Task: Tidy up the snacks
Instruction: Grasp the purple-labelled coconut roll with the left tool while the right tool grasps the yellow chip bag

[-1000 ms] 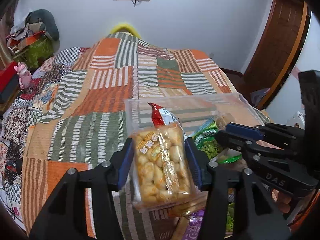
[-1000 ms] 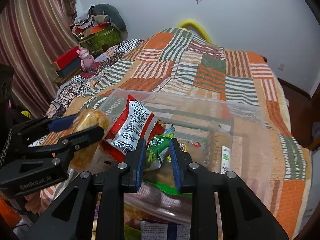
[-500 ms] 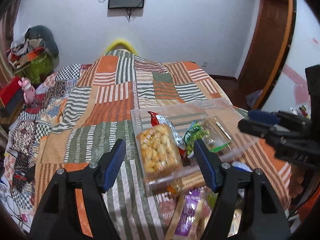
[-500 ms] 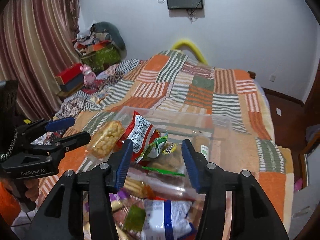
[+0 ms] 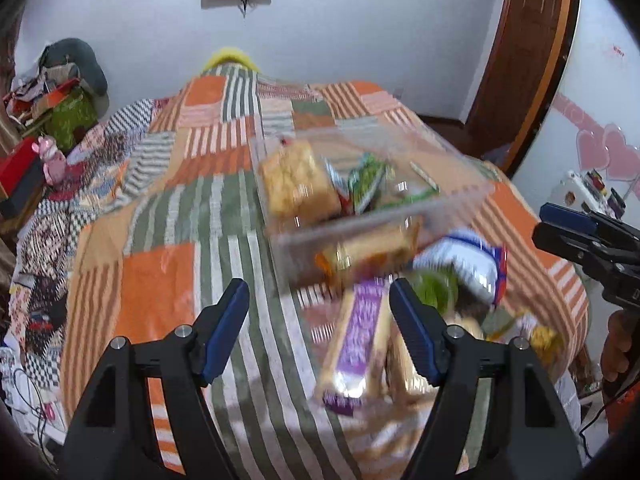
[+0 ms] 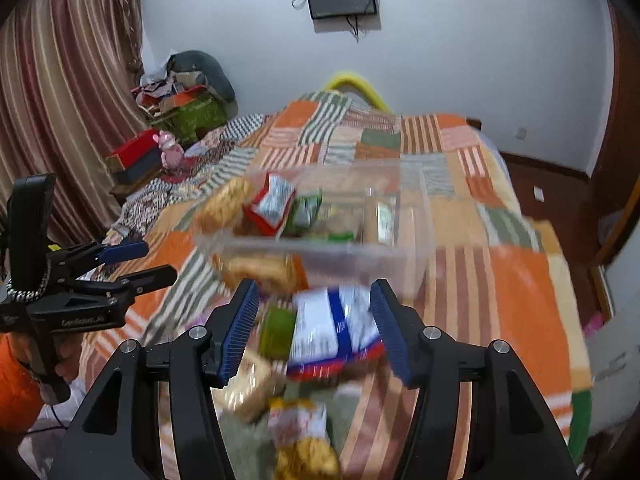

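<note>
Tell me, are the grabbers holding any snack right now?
No. The left gripper is open and empty; the right gripper is opening, gripping nothing.

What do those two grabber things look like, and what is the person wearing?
Each tool is black plastic, shaped like two triangle frames with silver screws and ribbed blue pads on the fingers. The left tool has white lettering on its side, seen from the right wrist camera, plus a black upright handle and a speckled cord. The right tool looks the same. The person wears an orange sleeve.
</note>
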Demonstrator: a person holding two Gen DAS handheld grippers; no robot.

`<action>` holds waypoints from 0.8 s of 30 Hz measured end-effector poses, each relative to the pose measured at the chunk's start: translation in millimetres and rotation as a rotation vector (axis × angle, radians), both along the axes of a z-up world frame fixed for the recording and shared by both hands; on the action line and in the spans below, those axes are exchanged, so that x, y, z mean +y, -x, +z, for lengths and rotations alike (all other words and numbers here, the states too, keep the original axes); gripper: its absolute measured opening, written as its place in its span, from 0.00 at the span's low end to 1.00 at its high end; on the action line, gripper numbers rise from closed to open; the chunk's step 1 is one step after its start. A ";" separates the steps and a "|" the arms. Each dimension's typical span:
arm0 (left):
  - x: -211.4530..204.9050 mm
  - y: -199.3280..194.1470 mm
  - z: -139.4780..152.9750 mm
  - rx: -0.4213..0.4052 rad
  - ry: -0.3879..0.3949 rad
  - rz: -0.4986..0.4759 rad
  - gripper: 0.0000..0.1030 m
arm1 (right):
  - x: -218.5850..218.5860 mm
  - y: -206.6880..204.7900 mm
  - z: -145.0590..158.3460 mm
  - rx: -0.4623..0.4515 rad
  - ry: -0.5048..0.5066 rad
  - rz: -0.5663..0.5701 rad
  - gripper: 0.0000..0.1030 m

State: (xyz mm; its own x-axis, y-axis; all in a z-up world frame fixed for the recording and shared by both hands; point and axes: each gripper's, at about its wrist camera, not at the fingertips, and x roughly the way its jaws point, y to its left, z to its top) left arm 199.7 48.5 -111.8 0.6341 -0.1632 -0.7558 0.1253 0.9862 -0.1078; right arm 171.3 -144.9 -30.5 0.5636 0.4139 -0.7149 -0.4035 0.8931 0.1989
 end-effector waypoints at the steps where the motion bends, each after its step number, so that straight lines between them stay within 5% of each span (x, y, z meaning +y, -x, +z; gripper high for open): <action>1: -1.9 3.1 -6.3 0.013 -0.007 -0.006 0.70 | -2.0 4.0 -3.8 0.013 0.005 -0.003 0.53; 15: -13.0 10.5 -65.0 0.136 -0.042 -0.055 0.70 | -15.9 40.7 -64.7 0.214 0.043 0.014 0.53; 24: -17.9 -12.9 -79.4 0.164 -0.028 -0.075 0.70 | -16.0 46.5 -64.1 0.198 0.045 0.033 0.47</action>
State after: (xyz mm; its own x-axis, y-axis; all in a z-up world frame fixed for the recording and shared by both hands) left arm 212.6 30.6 -191.2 0.4886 -0.1828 -0.8531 0.1819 0.9777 -0.1054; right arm 124.8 -160.9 -94.6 0.3972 0.3948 -0.8285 -0.3897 0.8899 0.2373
